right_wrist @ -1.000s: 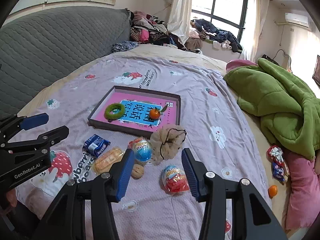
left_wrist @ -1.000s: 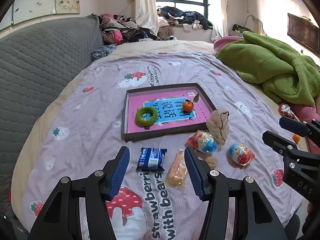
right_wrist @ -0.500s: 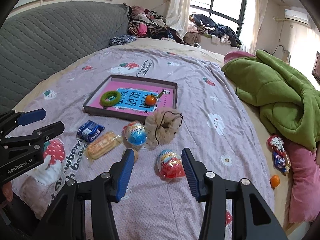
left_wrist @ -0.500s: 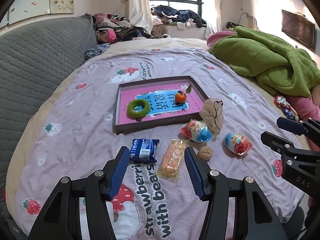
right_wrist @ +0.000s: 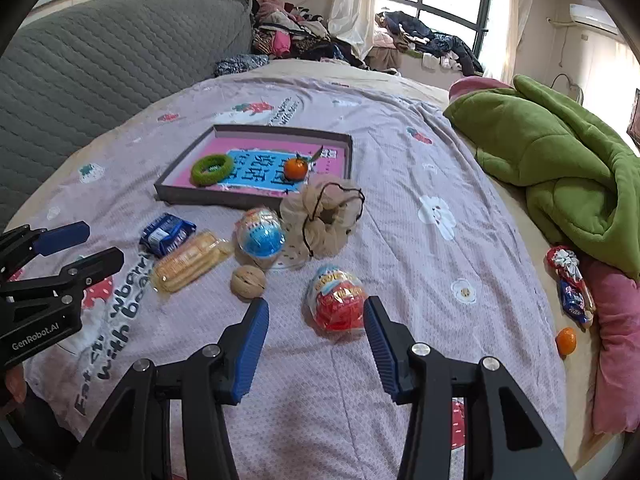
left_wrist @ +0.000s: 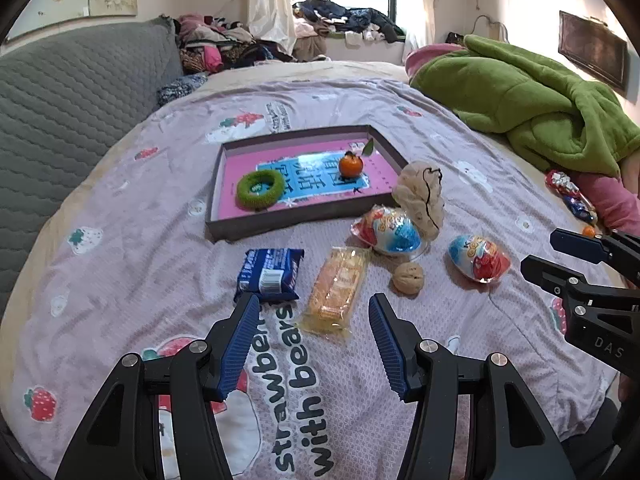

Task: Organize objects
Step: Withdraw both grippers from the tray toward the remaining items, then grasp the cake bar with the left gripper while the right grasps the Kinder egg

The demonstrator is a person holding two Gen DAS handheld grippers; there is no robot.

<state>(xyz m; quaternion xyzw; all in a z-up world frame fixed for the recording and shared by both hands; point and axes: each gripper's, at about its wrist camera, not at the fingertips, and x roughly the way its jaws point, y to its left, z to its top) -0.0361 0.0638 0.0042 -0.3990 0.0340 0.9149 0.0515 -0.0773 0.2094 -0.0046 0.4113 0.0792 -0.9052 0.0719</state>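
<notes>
Snacks and small things are spread on the bedspread (left_wrist: 120,216) in front of a tray (left_wrist: 218,184), and only two of them are seen inside it: a green ring (left_wrist: 259,189) and an orange (left_wrist: 351,165). The task is judged to be at an early stage. Left outside are a blue packet (left_wrist: 269,276), a yellow wafer pack (left_wrist: 337,288), a walnut (left_wrist: 407,277), a blue egg (left_wrist: 387,232), a red egg (right_wrist: 338,304) and a beige scrunchie (right_wrist: 326,216), which is leaned against the tray's near wall.

The left gripper (left_wrist: 314,340) is held wide open and empty, with the near end of the wafer pack seen between its jaws but not touched. The right gripper (right_wrist: 316,338) is likewise held open and empty, with the red egg framed between its jaws.

"strawberries with bears" is partly read on the bedspread, "GenRobot.AI" on the left gripper's body as seen from the right wrist, and "DAS" on the right gripper's body. Large characters are printed on the tray's blue panel but are not made out.
</notes>
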